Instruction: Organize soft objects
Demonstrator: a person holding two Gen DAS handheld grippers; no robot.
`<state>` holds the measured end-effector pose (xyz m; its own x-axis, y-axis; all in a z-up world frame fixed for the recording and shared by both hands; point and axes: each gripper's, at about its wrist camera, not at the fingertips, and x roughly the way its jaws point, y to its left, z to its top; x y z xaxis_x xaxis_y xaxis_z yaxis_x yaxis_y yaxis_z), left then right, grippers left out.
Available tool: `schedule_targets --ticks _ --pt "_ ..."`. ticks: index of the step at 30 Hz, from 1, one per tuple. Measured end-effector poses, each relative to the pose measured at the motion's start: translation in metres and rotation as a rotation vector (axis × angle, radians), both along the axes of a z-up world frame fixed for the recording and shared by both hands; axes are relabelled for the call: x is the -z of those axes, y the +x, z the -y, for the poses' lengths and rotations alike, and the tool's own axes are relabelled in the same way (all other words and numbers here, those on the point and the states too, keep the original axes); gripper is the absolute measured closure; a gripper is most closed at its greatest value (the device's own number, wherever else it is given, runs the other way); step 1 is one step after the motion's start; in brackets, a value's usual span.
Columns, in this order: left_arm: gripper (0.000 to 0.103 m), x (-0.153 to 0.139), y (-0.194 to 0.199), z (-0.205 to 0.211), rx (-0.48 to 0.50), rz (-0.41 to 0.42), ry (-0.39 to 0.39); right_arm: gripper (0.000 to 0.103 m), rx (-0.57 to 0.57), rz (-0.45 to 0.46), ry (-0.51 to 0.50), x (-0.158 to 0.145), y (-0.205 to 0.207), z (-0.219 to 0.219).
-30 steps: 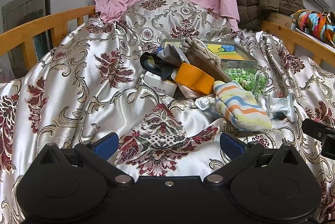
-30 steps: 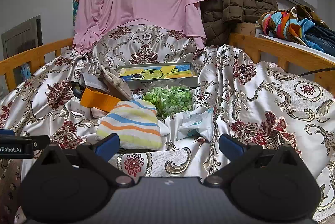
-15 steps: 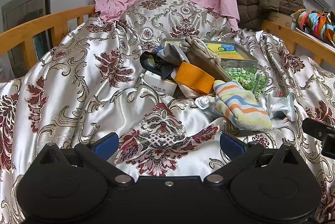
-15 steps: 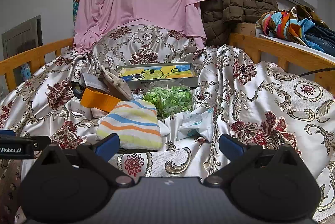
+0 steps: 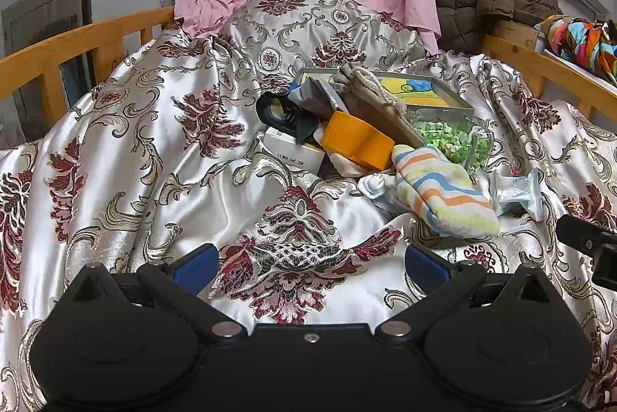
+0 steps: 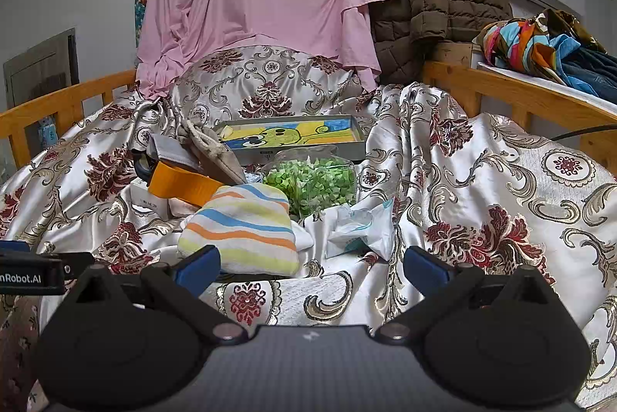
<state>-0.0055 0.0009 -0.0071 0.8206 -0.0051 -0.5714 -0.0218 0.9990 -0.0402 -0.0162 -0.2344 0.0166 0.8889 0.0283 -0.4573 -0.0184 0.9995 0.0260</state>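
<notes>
Both the left claw (image 5: 310,263) and right claw (image 6: 310,265) are released and empty, with the striped towel (image 6: 241,229) just ahead of the right claw's left finger.

A wooden-railed bed (image 6: 513,96) draped in floral satin cloth (image 5: 146,157) carries a jumbled heap: striped towel (image 6: 243,231) at centre, picture tray (image 6: 293,138) toward twelve o'clock, possibly a wipes packet (image 6: 362,227) at three.

Striped towel (image 6: 241,232) before splayed right gripper (image 6: 310,267)
</notes>
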Motion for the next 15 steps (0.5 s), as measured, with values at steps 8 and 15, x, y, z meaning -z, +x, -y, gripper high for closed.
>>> schedule_targets --ticks 8,15 --pt "0.001 0.0005 -0.0007 0.0 0.0 -0.001 0.0 0.0 0.0 0.0 0.001 0.0001 -0.0001 0.0" --pt "0.001 0.0005 -0.0006 -0.0001 0.0 -0.001 -0.001 0.0 -0.003 0.0 -0.001 -0.0005 -0.0008 0.0008"
